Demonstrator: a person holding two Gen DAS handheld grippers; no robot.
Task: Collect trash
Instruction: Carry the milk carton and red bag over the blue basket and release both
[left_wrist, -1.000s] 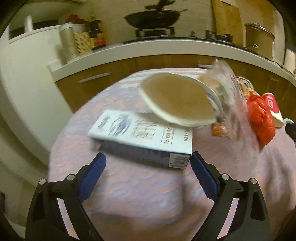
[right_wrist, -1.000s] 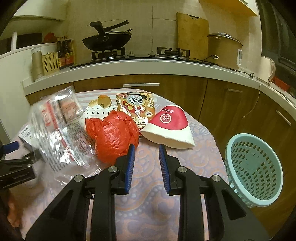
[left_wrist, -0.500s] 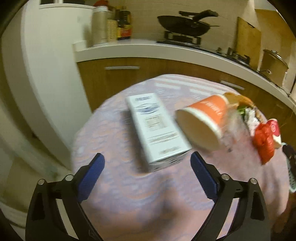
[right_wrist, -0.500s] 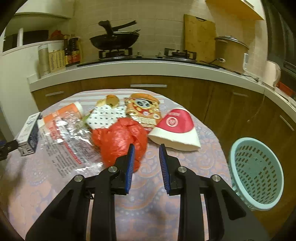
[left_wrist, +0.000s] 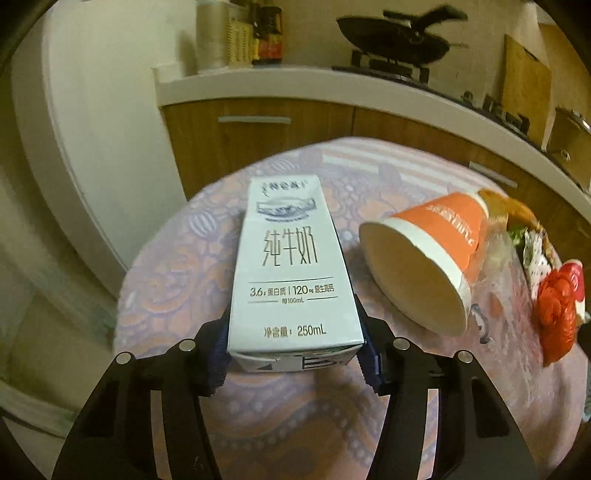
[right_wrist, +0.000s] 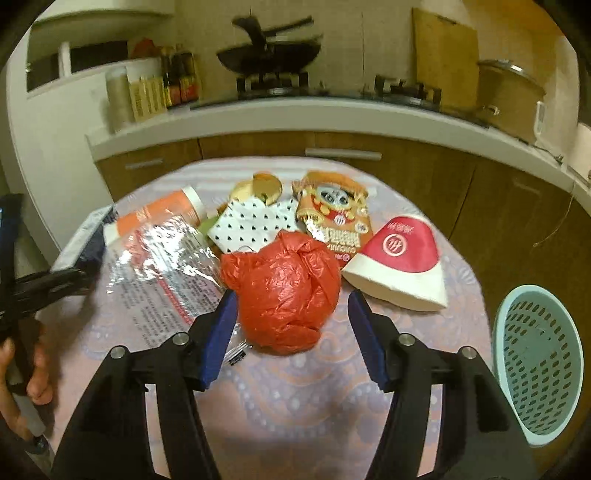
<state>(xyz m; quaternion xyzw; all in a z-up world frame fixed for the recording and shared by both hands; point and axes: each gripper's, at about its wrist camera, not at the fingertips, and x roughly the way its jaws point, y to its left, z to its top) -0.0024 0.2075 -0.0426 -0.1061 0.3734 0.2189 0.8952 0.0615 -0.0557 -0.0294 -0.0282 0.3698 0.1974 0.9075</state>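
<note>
Left gripper (left_wrist: 293, 349): centre bottom of the left wrist view, both blue pads pressed against the sides of the milk carton (left_wrist: 291, 269), clamped on its near end
Milk carton: white, lying flat with its printed face up, running from the gripper toward the middle of the frame; far end over the table (left_wrist: 295, 417)
Right gripper (right_wrist: 291, 332): lower centre of the right wrist view, fingers spread wide, one on each side of the red plastic bag (right_wrist: 282, 291); left pad just beside the bag, right pad apart from it; nothing held
Red plastic bag: crumpled ball at frame centre, resting on the table
Orange paper cup (left_wrist: 428, 254): on its side, right of centre in the left wrist view, open mouth toward the camera, just beside the carton
Clear wrapper (right_wrist: 166, 266): crinkled, printed, flat on the table at centre left of the right wrist view, overlapping the orange cup
Red and white paper cup (right_wrist: 400, 266): on its side, right of the bag
Snack packet (right_wrist: 332, 218): flat, above the bag, partly covered by it
Spotted paper (right_wrist: 255, 225): upper centre, behind the bag
Basket (right_wrist: 539, 362): pale blue, perforated, lower right edge of the right wrist view, off the table's edge
Background: counter (right_wrist: 295, 110) with wok (right_wrist: 267, 59) across the top
</note>
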